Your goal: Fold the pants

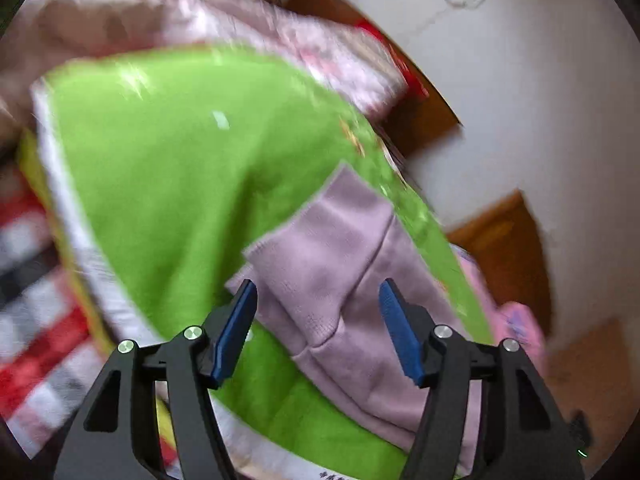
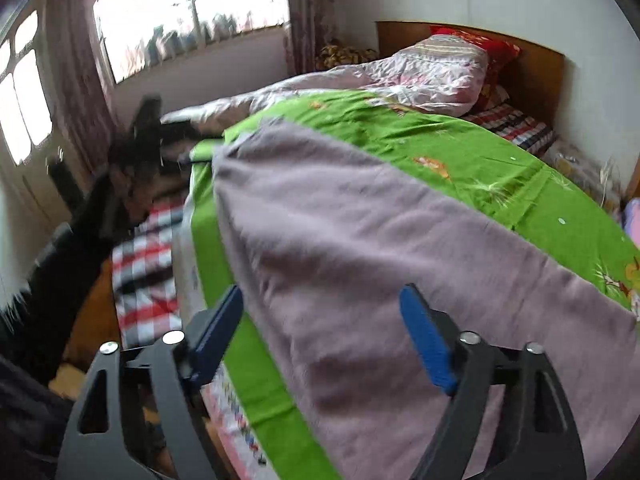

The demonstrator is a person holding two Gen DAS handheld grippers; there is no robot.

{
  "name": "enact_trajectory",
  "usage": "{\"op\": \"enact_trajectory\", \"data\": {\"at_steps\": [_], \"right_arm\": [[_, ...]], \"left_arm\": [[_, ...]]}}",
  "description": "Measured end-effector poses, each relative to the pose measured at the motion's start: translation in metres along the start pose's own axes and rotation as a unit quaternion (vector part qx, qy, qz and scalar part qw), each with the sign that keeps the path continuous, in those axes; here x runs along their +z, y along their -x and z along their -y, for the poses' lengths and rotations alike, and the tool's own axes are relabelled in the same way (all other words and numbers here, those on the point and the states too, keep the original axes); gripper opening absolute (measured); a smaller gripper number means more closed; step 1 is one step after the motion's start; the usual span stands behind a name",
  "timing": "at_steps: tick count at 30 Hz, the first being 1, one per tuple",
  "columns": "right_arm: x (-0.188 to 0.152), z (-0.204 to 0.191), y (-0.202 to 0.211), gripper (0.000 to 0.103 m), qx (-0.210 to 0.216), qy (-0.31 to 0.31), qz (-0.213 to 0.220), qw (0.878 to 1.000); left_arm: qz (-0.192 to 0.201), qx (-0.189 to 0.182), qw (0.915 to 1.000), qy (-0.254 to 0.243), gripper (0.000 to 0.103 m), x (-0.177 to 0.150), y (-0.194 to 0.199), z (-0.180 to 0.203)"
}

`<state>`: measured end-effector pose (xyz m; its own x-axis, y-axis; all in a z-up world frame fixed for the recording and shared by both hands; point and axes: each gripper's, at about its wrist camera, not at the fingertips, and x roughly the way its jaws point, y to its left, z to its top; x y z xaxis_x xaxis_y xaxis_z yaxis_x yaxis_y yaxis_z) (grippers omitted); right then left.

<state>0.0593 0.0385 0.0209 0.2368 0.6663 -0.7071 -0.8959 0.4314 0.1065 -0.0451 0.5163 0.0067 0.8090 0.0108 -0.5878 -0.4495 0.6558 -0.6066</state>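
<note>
Mauve knit pants (image 2: pixel 360 260) lie spread on a green bedsheet (image 2: pixel 500 168). In the left wrist view the pants (image 1: pixel 332 264) show a ribbed hem end lying on the green sheet (image 1: pixel 168 168). My left gripper (image 1: pixel 318 328) is open, its blue pads on either side of the fabric just above it. My right gripper (image 2: pixel 320 332) is open over the wide near part of the pants, holding nothing. The left gripper and arm (image 2: pixel 148 128) appear blurred at the far end of the pants in the right wrist view.
A pink quilt (image 2: pixel 432 76) is bunched at the head of the bed by a wooden headboard (image 2: pixel 536 64). A red-checked blanket (image 2: pixel 144 264) hangs at the bed's left side. A window (image 2: pixel 188 12) and white wall (image 1: pixel 520 80) lie beyond.
</note>
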Motion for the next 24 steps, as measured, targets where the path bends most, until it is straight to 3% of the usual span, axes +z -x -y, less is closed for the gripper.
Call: {"op": "enact_trajectory", "data": {"at_steps": [2, 4, 7, 10, 11, 13, 16, 18, 24], "right_arm": [[-0.011, -0.004, -0.001, 0.063, -0.007, 0.013, -0.002, 1.000], [-0.016, -0.009, -0.003, 0.054, -0.008, 0.021, -0.004, 1.000], [-0.021, -0.018, -0.010, 0.048, -0.013, 0.043, -0.016, 0.999], [-0.028, -0.028, -0.018, 0.044, -0.030, 0.077, -0.033, 0.996], [-0.031, -0.031, -0.020, 0.043, -0.043, 0.088, -0.039, 0.994], [-0.034, -0.029, -0.022, 0.042, -0.061, 0.094, -0.045, 0.993], [-0.037, -0.022, -0.016, 0.041, -0.061, 0.080, -0.038, 0.994], [-0.040, -0.018, -0.016, 0.037, -0.067, 0.078, -0.044, 0.994], [-0.052, -0.018, -0.021, 0.035, -0.087, 0.093, -0.045, 0.991]], "left_arm": [[0.034, 0.016, 0.9985, -0.039, 0.069, -0.019, 0.026, 0.028], [0.040, -0.007, 0.9973, -0.061, 0.080, -0.038, 0.041, 0.045], [0.001, -0.047, 0.9917, -0.120, 0.080, -0.082, 0.039, 0.091], [-0.041, -0.045, 0.9852, -0.160, 0.080, -0.105, 0.016, 0.118], [-0.052, -0.029, 0.9847, -0.164, 0.080, -0.115, 0.009, 0.122], [-0.067, -0.024, 0.9865, -0.148, 0.080, -0.121, 0.000, 0.124], [-0.075, -0.074, 0.9905, -0.088, 0.080, -0.130, 0.008, 0.113], [-0.080, -0.103, 0.9887, -0.074, 0.080, -0.139, 0.017, 0.114], [-0.127, -0.141, 0.9805, -0.053, 0.080, -0.158, -0.002, 0.122]]}}
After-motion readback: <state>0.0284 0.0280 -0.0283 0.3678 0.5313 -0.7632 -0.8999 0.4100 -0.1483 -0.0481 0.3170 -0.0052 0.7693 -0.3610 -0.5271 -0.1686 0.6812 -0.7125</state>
